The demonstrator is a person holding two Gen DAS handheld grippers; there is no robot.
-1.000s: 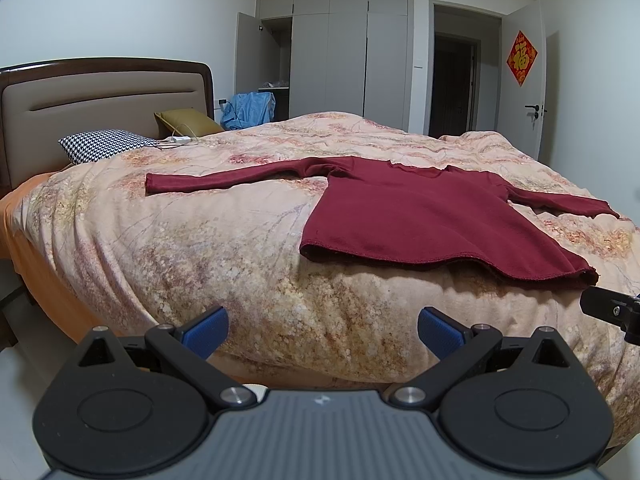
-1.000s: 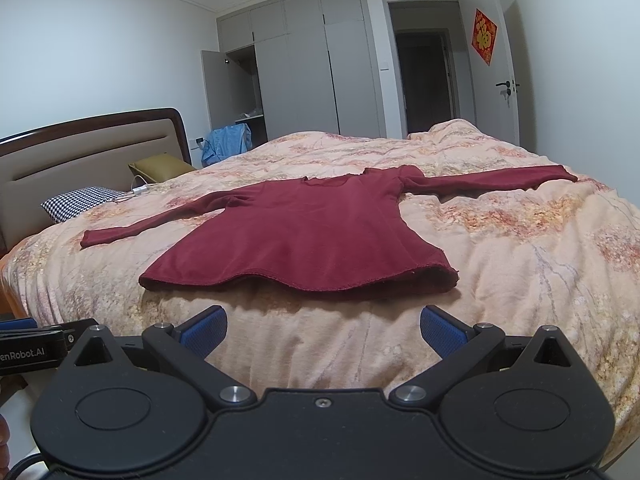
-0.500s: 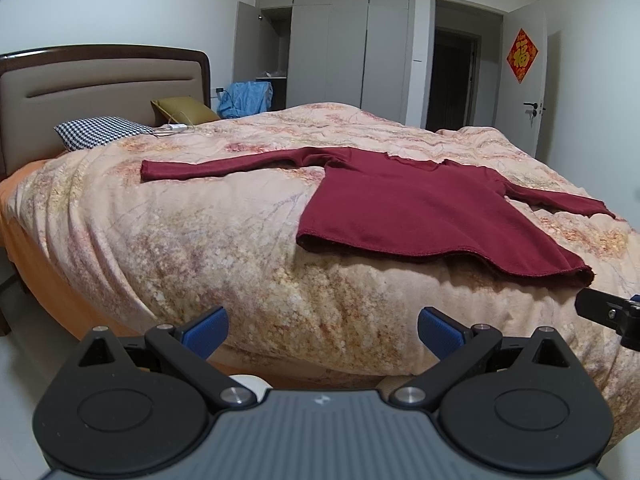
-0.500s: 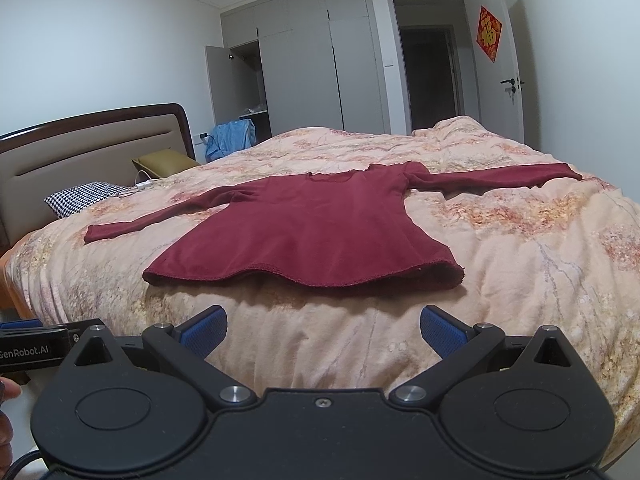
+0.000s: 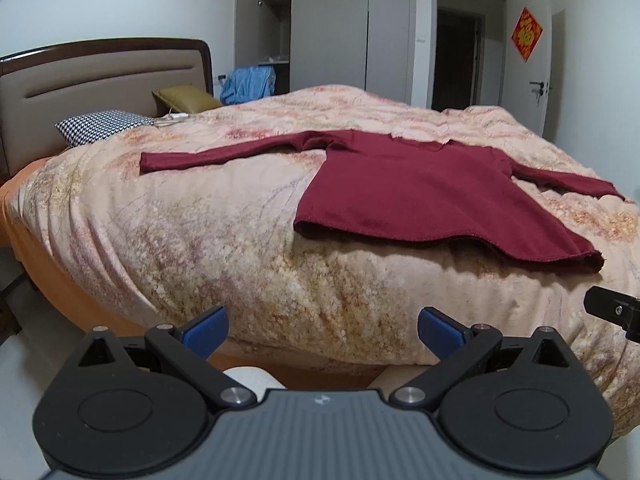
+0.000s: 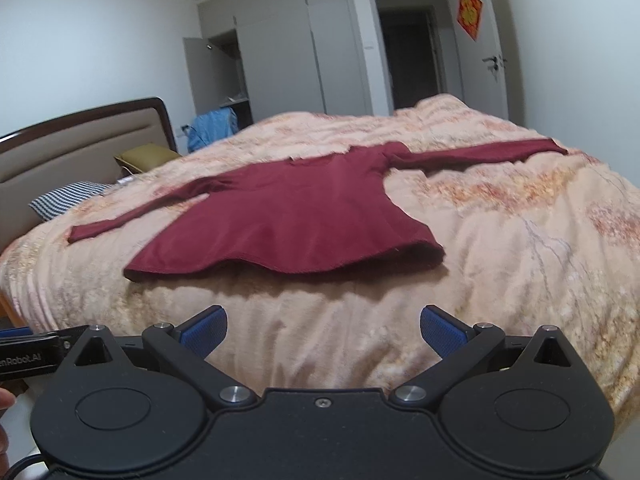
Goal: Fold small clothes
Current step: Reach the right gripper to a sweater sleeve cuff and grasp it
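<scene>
A dark red long-sleeved top (image 5: 420, 196) lies flat on the floral bedspread (image 5: 200, 232), sleeves spread out to both sides, hem towards me. In the right wrist view the same top (image 6: 296, 220) fills the middle of the bed. My left gripper (image 5: 322, 332) hangs open below the bed's near edge, short of the hem, blue pads wide apart and holding nothing. My right gripper (image 6: 323, 330) is open too, in front of the hem and a little lower, nothing between its pads.
A padded headboard (image 5: 100, 84) stands at the left with a checked pillow (image 5: 104, 128) and an olive pillow (image 5: 184, 98). Behind the bed are grey wardrobes (image 5: 352, 32), one door open, blue clothing (image 5: 248, 84), and a dark doorway (image 5: 456, 56). The other gripper's tip (image 5: 612, 308) shows at right.
Both grippers have risen and tilted a little, so the bed sits lower in view. The right view is slightly blurred from motion. The top has not moved; both grippers stay open.
</scene>
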